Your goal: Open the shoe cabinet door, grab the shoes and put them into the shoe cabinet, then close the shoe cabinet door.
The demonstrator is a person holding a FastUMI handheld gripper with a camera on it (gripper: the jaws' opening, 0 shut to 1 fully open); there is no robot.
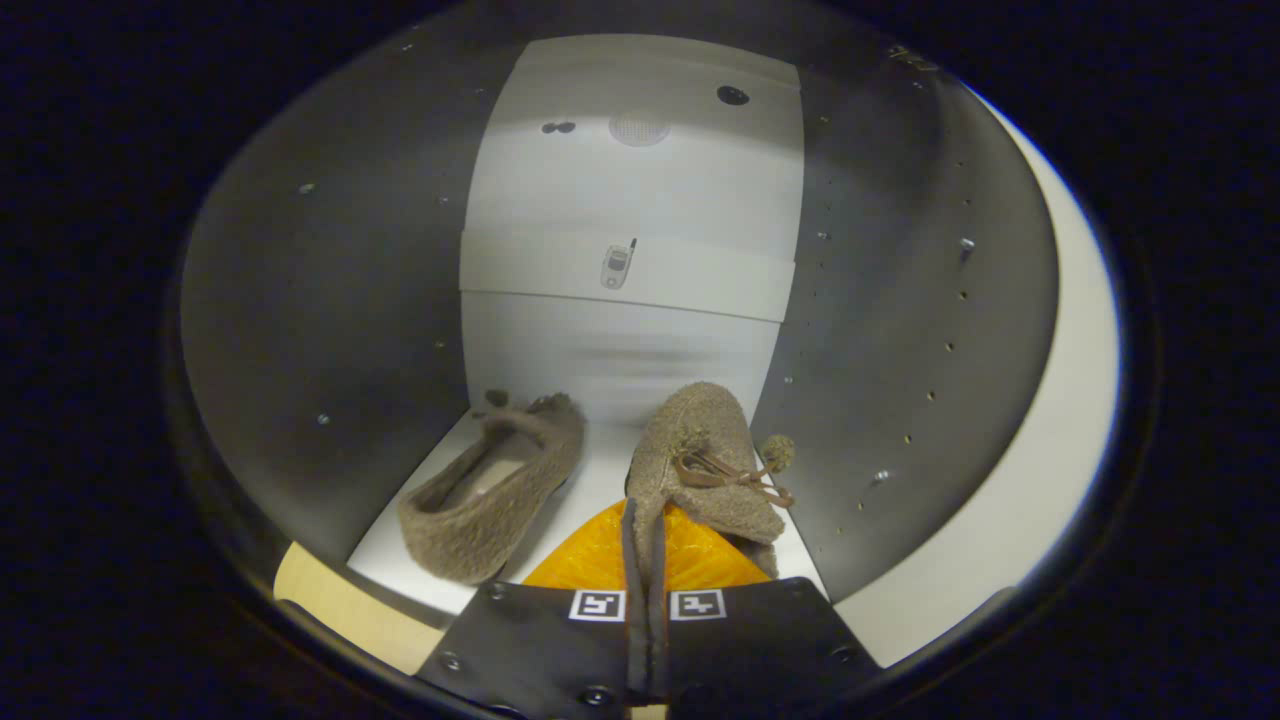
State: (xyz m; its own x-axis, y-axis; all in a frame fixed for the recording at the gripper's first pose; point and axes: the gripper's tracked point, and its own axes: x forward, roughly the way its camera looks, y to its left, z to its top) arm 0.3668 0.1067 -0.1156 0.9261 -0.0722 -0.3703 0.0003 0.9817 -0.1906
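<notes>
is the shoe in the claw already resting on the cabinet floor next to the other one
Cannot tell: the claw pinches the shoe by its heel rim beside the other shoe, hiding its underside.

White bottom shelf (600, 480) of the shoe cabinet (320, 300), between dark side walls, pale back panel behind. Two brown fuzzy shoes on it. Left shoe (495, 490) lies flat, well apart from the fingers, toe towards the back wall. Right shoe (700, 455), with a bow and pompom, has its heel rim pinched in the gripper (647, 600), fingers closed on it; whether its sole rests fully on the shelf is unclear. Shoes sit side by side, a bare strip between.
</notes>
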